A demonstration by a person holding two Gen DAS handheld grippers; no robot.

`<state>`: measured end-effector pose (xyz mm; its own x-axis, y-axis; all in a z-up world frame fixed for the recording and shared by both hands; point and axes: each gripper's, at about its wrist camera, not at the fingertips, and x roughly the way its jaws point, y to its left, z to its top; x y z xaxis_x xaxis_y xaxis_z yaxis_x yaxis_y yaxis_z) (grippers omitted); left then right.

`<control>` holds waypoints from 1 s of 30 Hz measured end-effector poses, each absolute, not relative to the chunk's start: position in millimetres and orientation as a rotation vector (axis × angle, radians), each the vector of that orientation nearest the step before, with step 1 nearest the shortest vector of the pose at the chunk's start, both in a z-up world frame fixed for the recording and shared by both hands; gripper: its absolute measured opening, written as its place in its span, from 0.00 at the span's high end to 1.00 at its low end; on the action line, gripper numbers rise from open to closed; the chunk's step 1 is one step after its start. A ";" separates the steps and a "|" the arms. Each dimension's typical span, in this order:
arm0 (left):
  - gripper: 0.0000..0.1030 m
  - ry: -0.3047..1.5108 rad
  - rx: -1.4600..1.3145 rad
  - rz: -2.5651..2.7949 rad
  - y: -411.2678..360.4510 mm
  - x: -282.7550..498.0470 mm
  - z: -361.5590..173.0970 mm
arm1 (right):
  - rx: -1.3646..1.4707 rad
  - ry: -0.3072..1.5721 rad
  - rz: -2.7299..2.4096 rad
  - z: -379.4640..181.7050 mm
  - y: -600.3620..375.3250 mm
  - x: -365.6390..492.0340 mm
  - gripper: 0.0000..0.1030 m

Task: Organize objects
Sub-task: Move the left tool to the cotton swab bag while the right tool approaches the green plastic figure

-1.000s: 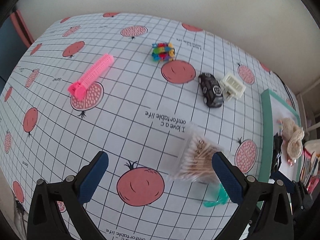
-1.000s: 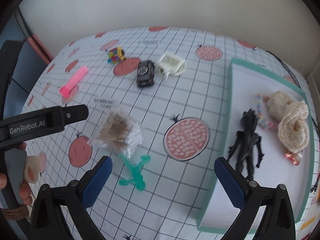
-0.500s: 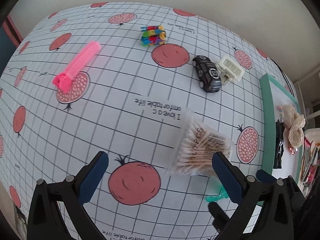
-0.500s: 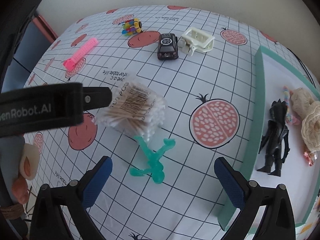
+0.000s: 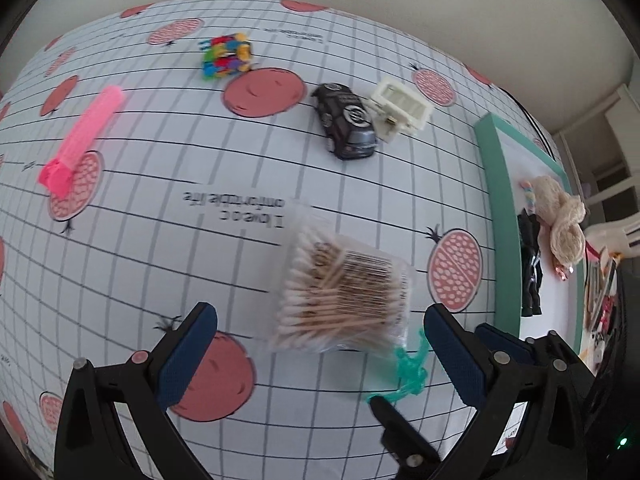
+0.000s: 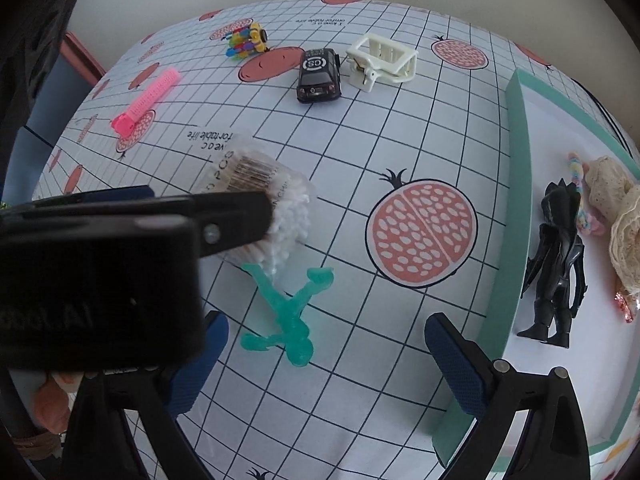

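Tools (image 5: 320,356) (image 6: 326,354) two, spread; one swab pack (image 5: 344,300); one green figure (image 6: 286,314).

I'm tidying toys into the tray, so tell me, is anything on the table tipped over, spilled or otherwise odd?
Nothing is spilled or visibly damaged. The green stretchy figure lies sprawled flat, one limb tucked under the cotton swab bag, which is sealed. The black toy car stands on its wheels close to the white hair claw.

Bright, even daylight; soft shadows; strong fisheye bending, dark corners; slight motion blur in left view.
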<state>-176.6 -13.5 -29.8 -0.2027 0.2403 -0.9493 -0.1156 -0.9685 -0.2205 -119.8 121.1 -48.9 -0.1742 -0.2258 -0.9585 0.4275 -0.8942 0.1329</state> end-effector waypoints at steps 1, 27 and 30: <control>0.00 -0.134 -1.823 2.260 -10.3 -177.1 -32.6 | 1.683 0.229 -2.110 -49.3 121.7 -119.7 0.04; 0.12 -0.117 -1.887 2.352 -4.3 -187.2 -42.5 | 1.648 0.201 -2.101 -45.3 137.5 -116.7 0.33; 0.17 -0.109 -1.890 2.368 -4.8 -187.8 -41.1 | 1.645 0.197 -2.095 -45.5 137.2 -115.8 0.37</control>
<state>-187.8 -4.8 -41.1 -0.2194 0.1302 -0.9669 -0.0407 -0.9914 -0.1243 -115.8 137.2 -45.5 -0.1738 -0.2697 -0.9471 0.4414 -0.8811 0.1699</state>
